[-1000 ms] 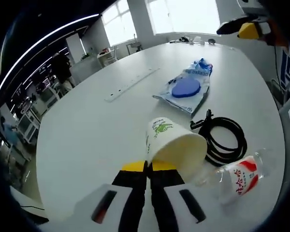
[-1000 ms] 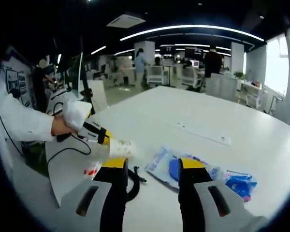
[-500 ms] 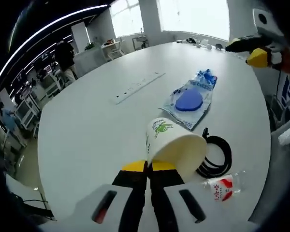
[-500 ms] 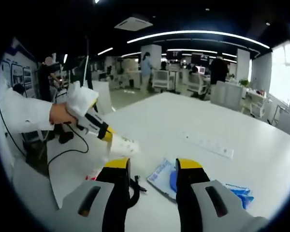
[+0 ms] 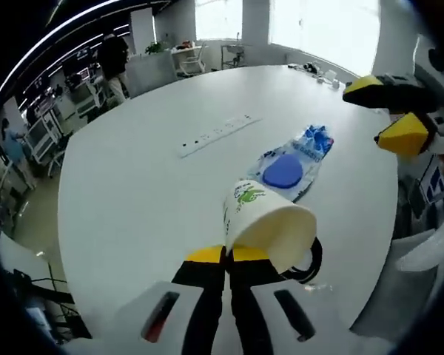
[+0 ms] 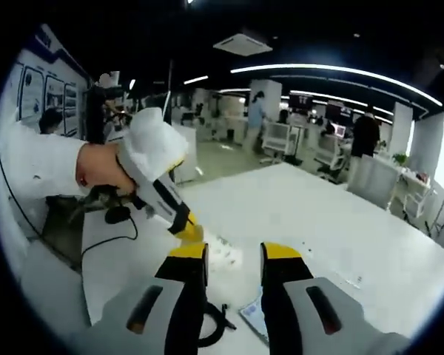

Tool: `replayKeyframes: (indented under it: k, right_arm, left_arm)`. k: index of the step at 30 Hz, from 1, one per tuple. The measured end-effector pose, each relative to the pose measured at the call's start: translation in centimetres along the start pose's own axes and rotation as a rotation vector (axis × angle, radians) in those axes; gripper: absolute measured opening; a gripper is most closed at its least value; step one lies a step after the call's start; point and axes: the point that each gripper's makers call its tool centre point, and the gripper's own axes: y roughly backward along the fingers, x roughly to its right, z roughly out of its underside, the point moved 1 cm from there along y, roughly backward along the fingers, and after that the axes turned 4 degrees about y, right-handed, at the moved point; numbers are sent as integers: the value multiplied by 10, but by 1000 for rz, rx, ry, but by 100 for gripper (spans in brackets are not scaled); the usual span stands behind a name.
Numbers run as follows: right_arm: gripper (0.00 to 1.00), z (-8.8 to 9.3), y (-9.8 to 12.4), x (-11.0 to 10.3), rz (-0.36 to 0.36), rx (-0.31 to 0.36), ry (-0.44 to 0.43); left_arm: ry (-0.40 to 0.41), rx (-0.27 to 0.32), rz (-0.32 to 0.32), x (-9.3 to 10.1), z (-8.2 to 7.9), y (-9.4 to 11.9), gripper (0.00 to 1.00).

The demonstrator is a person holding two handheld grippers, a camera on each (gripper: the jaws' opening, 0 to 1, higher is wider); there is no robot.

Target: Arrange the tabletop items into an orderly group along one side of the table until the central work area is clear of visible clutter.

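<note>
with my left gripper [image 5: 223,255] clamped on the paper cup [image 5: 266,224] above the counter [image 5: 133,192], right jaws apart and empty, i judge little done: blue packet [image 5: 288,168] and black cable [image 5: 308,262] remain mid-counter.

Left gripper view high above table [image 5: 133,185], right gripper view facing office, sharing cable [image 6: 211,325].

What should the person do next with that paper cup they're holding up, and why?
Probably carry the paper cup toward one edge of the table and set it down upright. The left hand-held gripper is shut on its rim, holding it tilted above the black cable, with the blue packet lying just beyond, so the cup looks ready for placing.
</note>
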Motion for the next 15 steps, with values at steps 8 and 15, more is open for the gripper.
replayKeyframes:
  k: [8,15]
  right_arm:
    - [20,-2,-16,-22,-6,-64,122]
    - [18,3,-22,-28,11,-113,222]
  left_arm:
    - [117,-18,-16,15,-4,13,0]
    - [168,-20,-14,28,0,16,0]
